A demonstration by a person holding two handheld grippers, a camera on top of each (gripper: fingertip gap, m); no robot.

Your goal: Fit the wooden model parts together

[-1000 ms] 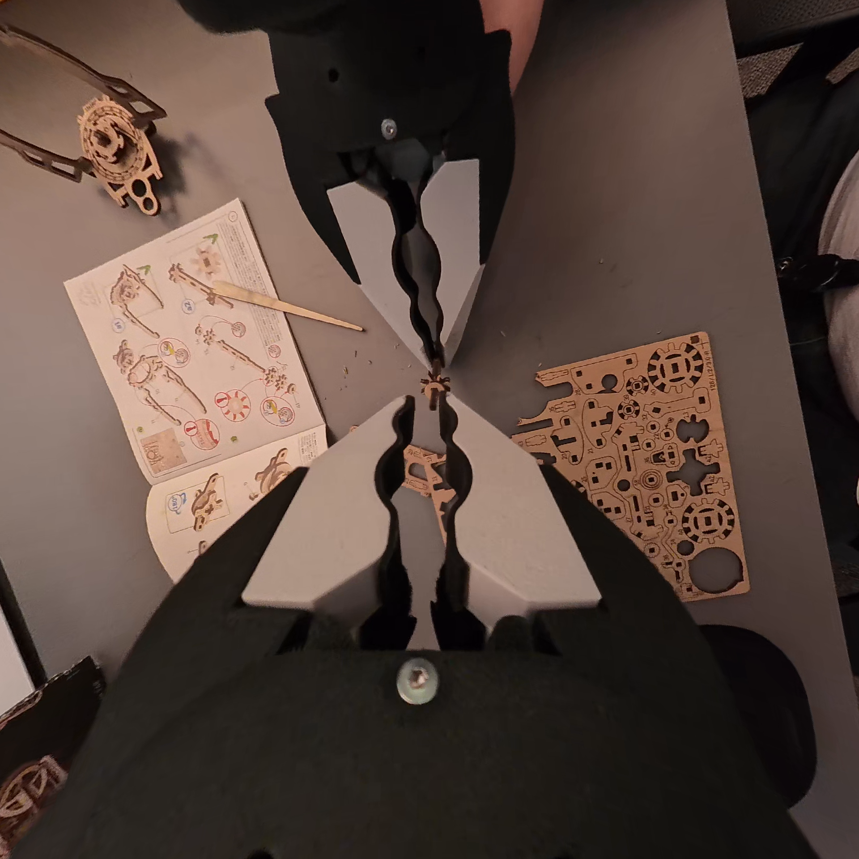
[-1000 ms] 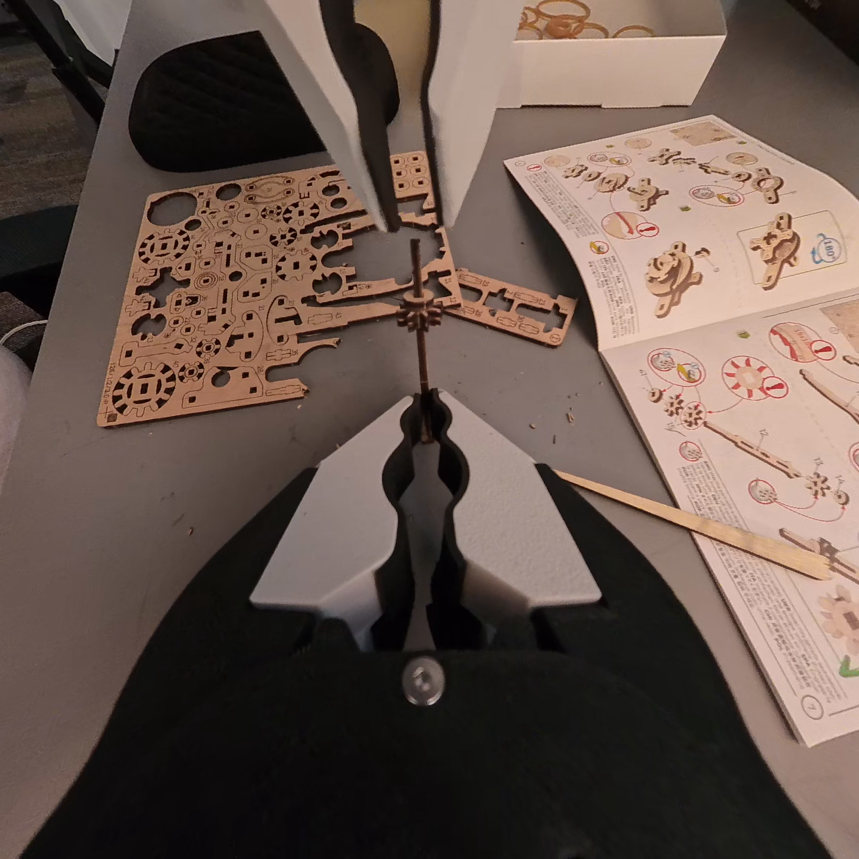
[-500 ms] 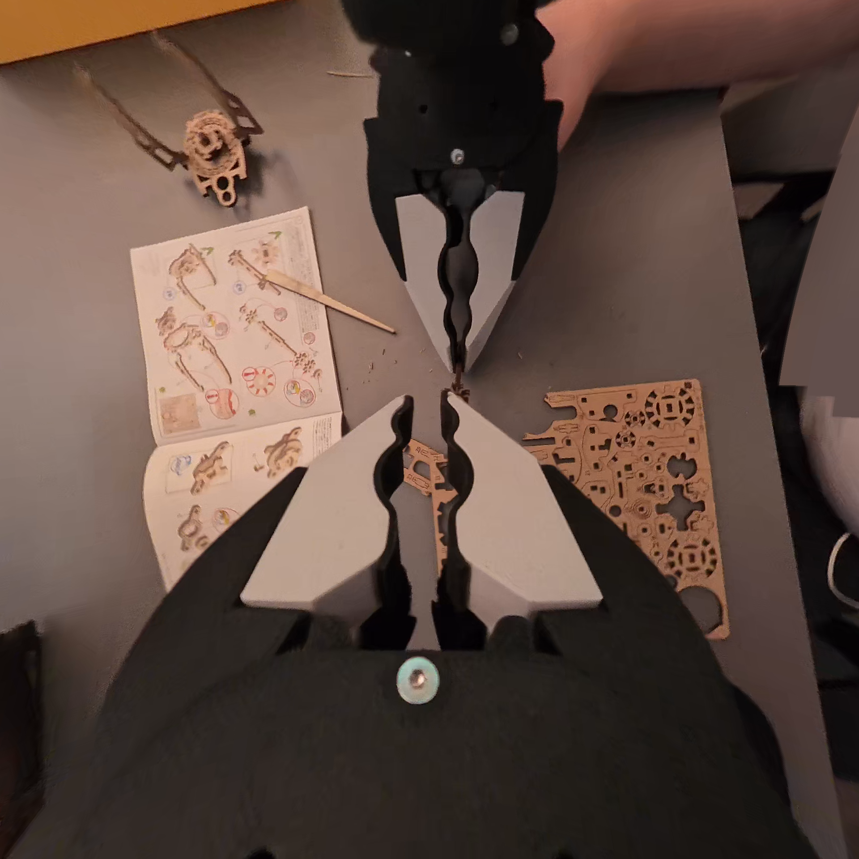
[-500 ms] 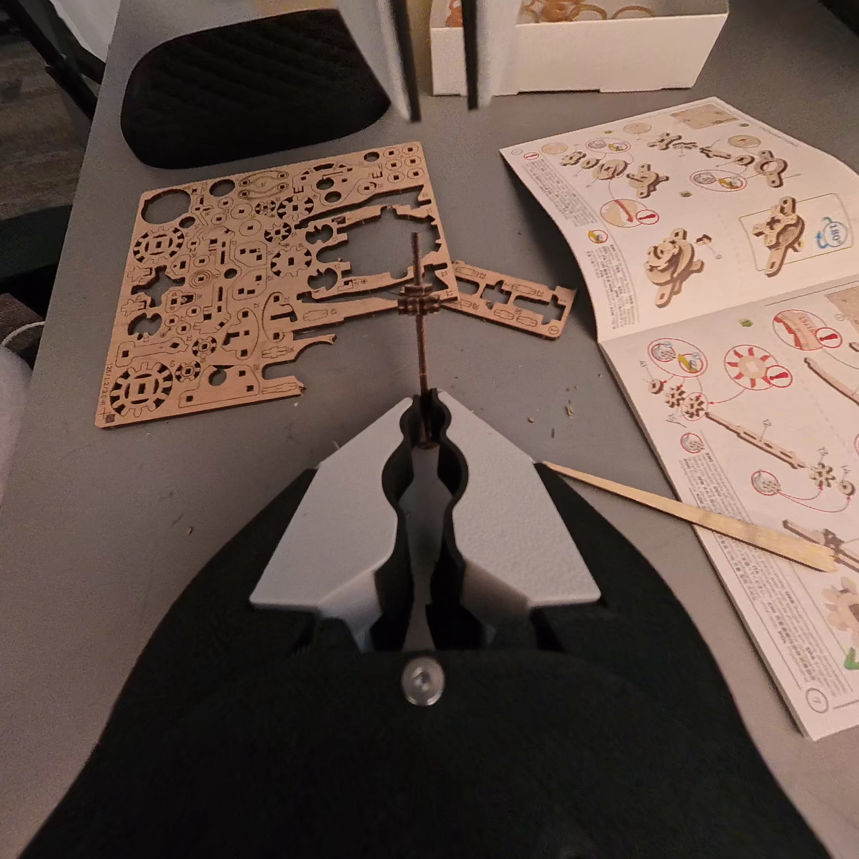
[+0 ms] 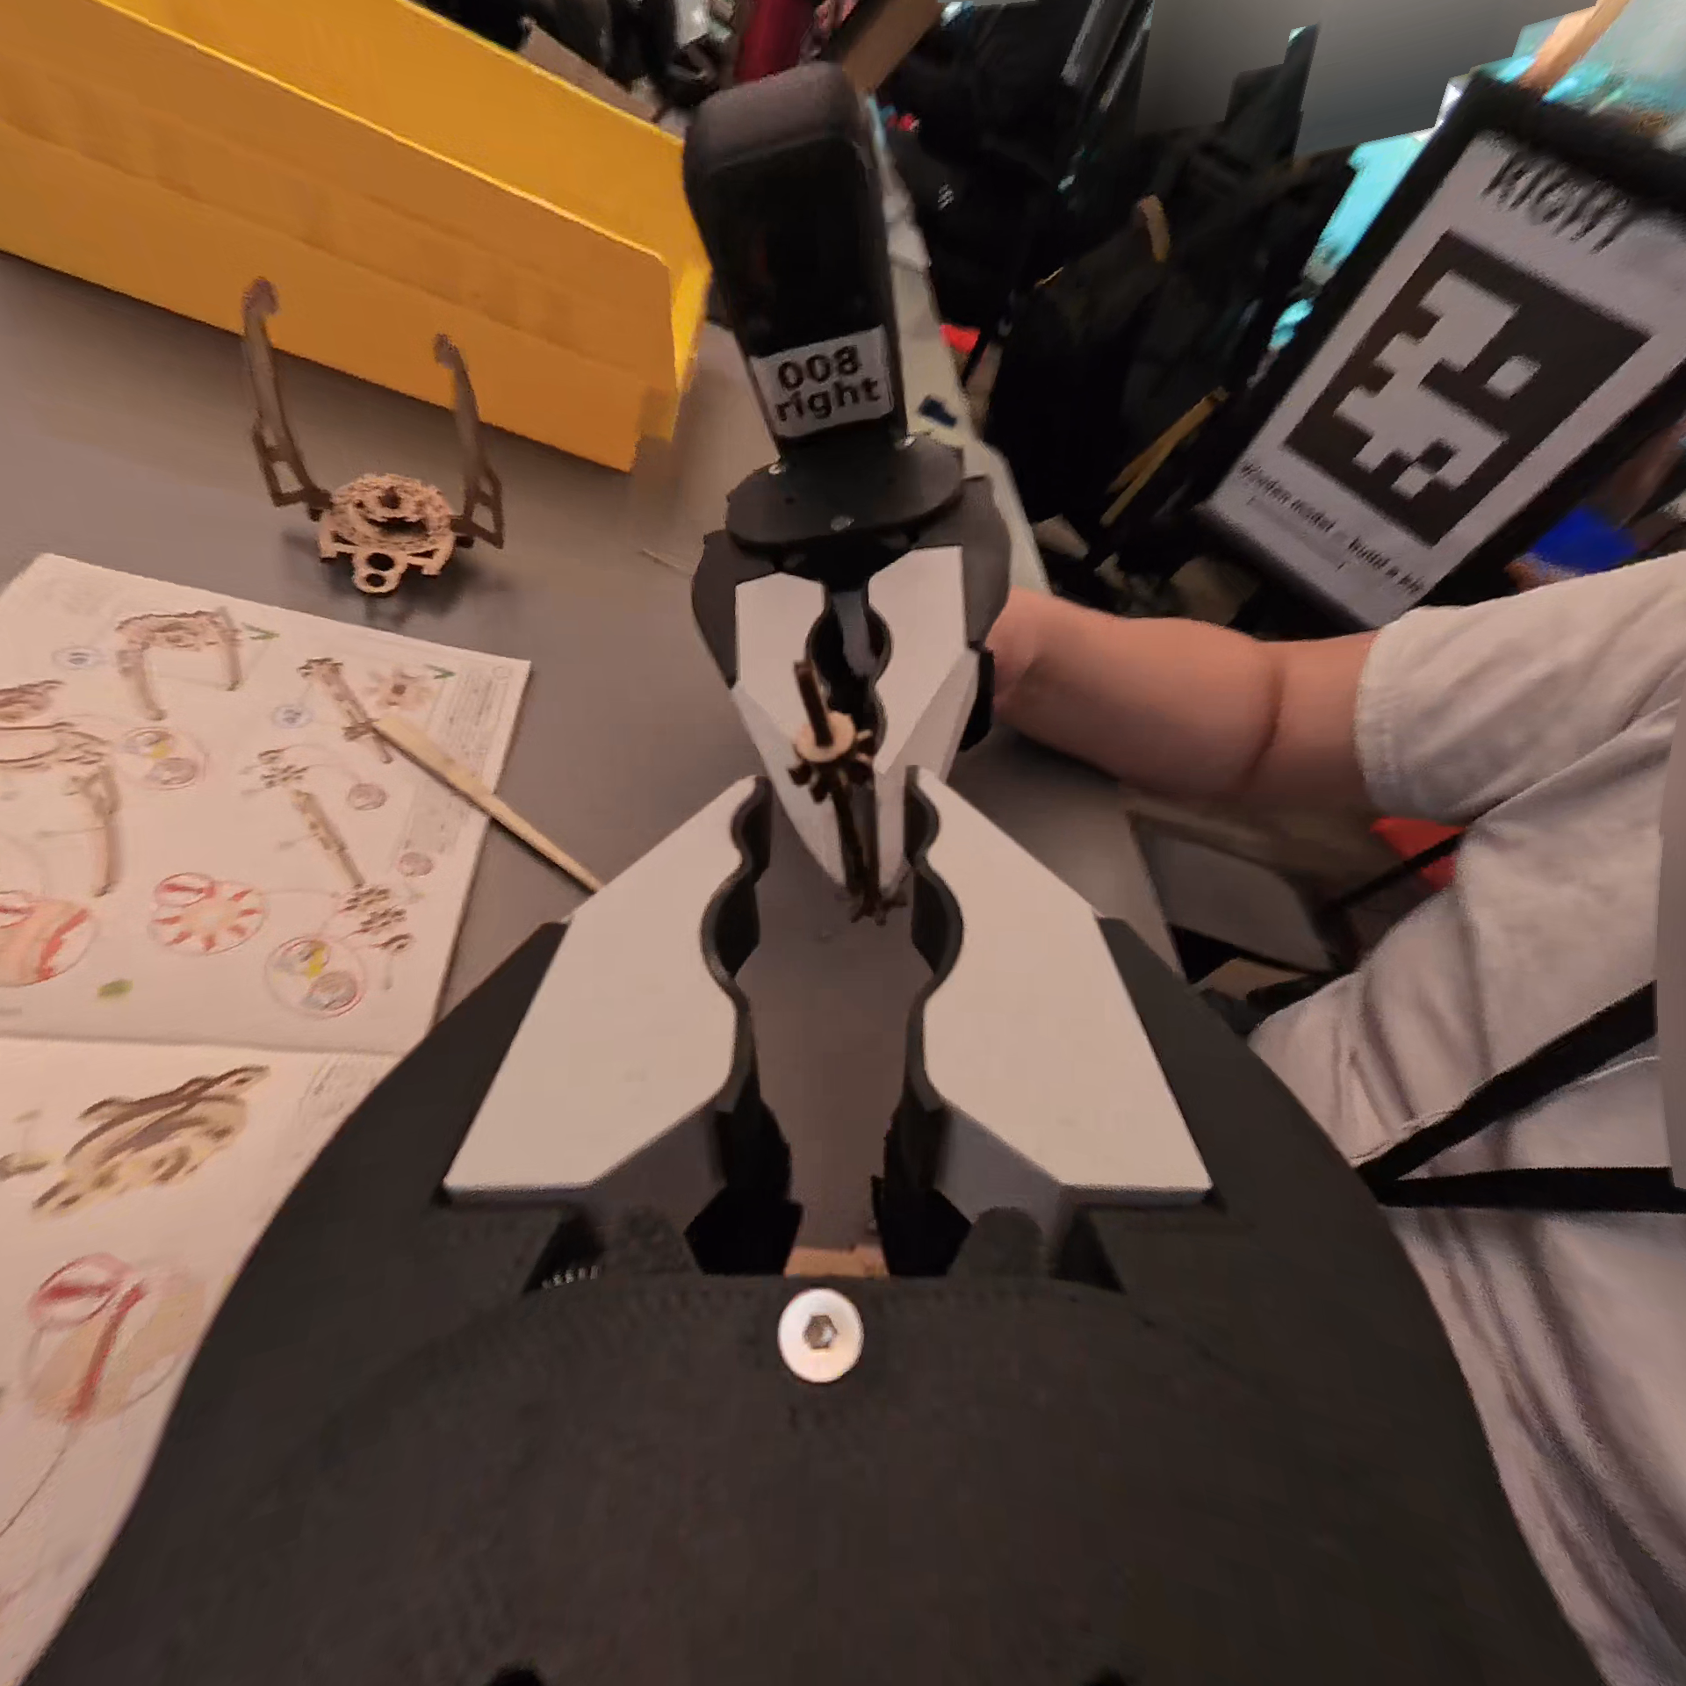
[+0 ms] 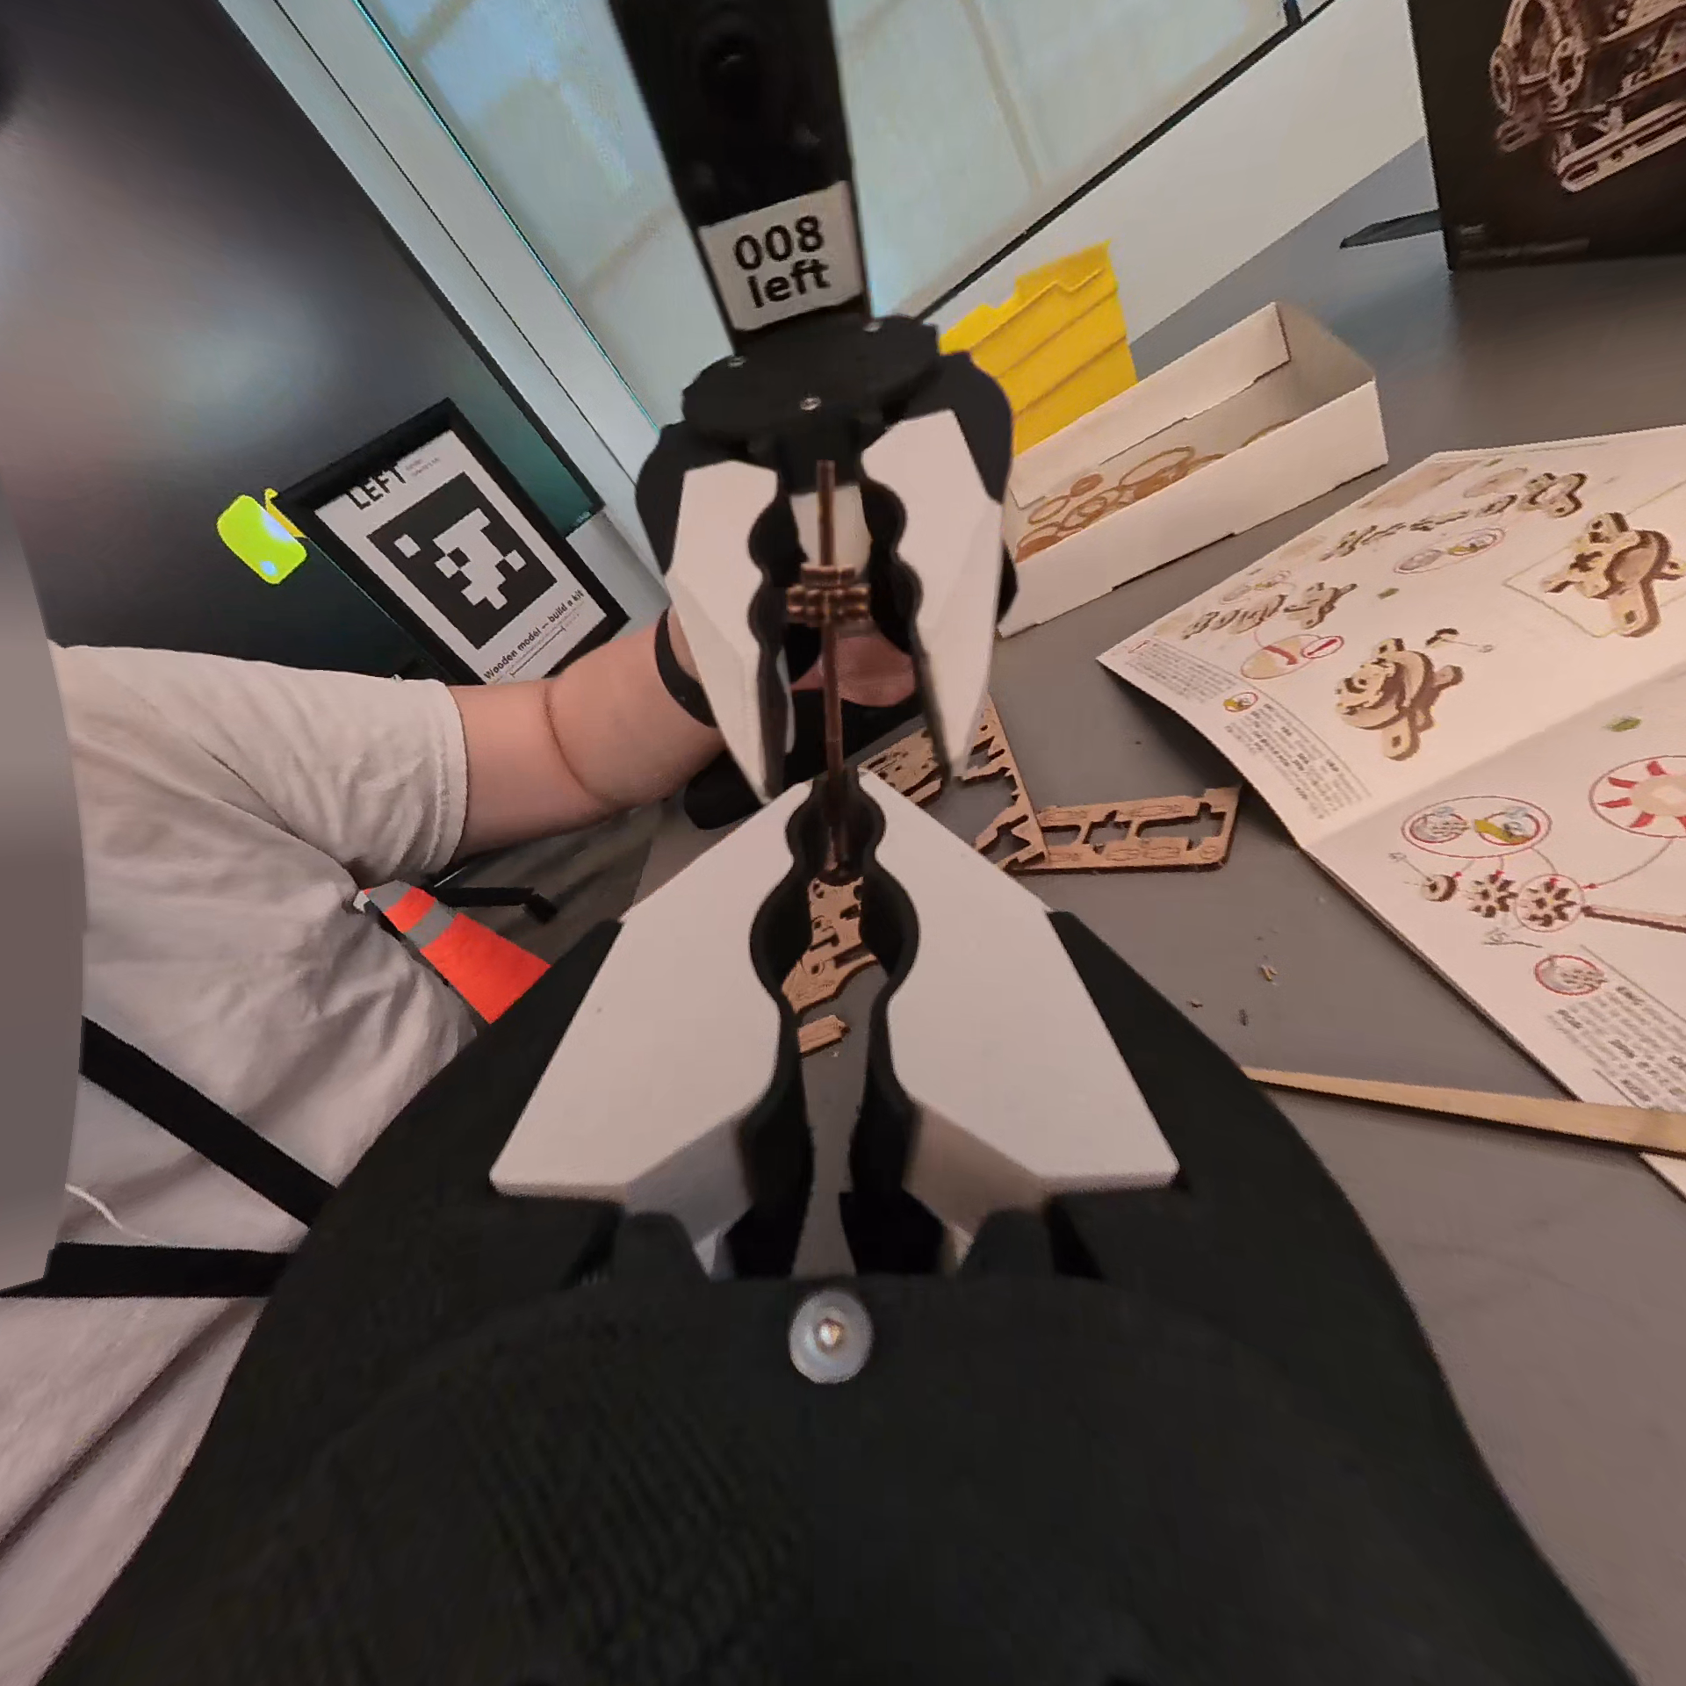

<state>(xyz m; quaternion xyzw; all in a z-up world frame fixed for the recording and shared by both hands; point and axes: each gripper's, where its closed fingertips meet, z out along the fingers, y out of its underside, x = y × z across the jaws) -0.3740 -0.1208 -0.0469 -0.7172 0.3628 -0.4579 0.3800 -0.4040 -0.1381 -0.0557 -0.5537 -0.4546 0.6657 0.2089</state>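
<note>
My right gripper (image 6: 839, 794) is shut on the lower end of a thin dark wooden axle (image 6: 832, 702). A small toothed wooden gear (image 6: 824, 593) sits on the axle farther up. My left gripper (image 6: 855, 775) faces it, open, with its two fingers on either side of the axle and gear, and I see no contact. In the left wrist view my left gripper (image 5: 830, 785) is open and empty. The right gripper (image 5: 862, 880) points down into its gap, and the gear (image 5: 826, 753) shows just above my fingertips.
An open instruction booklet (image 5: 228, 775) lies on the grey table with a thin wooden stick (image 5: 493, 803) beside it. A part-built model with two curved arms (image 5: 383, 529) stands before a yellow bin (image 5: 365, 228). A cut-out part sheet (image 6: 1122, 821) and a white box (image 6: 1186, 474) lie ahead. The person's arm (image 5: 1186, 702) is on the right. My two grippers' fingertips are within a few centimetres of each other.
Both grippers have tilted up from looking down at the table to nearly level. The left gripper has opened wider and moved around the gear. The right still holds the axle.
</note>
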